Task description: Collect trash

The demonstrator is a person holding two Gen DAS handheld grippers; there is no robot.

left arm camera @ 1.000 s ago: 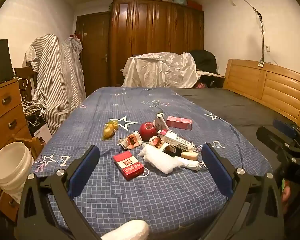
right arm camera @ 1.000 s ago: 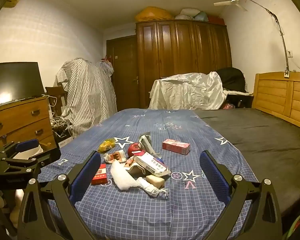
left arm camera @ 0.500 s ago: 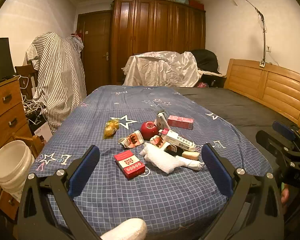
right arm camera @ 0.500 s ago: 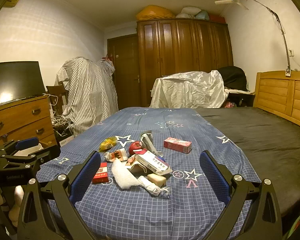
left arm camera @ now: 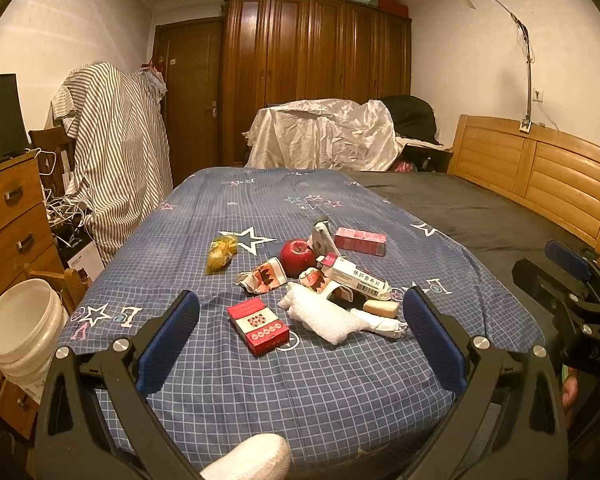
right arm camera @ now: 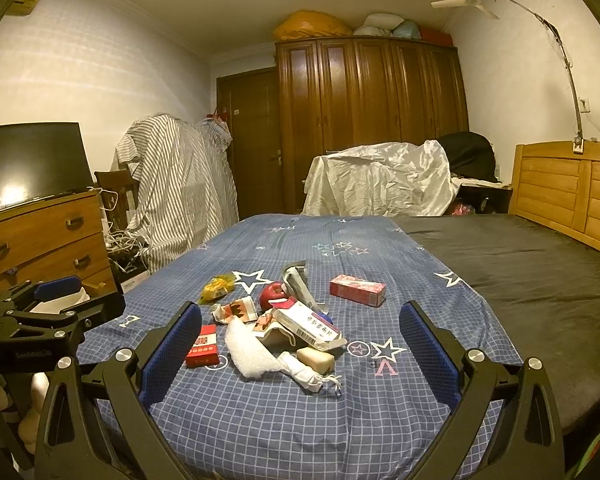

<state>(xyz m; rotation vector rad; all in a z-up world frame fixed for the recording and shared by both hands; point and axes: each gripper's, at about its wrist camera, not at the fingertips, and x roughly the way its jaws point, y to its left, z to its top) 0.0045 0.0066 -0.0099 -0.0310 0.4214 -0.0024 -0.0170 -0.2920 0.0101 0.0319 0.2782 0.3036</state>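
I hold my left gripper (left arm camera: 300,338) and right gripper (right arm camera: 300,340) spread wide and empty before the trash pile (left arm camera: 320,280) on the blue bedspread (left arm camera: 300,380); white bucket (left arm camera: 20,324) contents hidden

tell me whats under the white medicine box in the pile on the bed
The white medicine box rests tilted on a torn red-and-white carton, with a pale soap bar by its near end. Whatever lies directly beneath is hidden.
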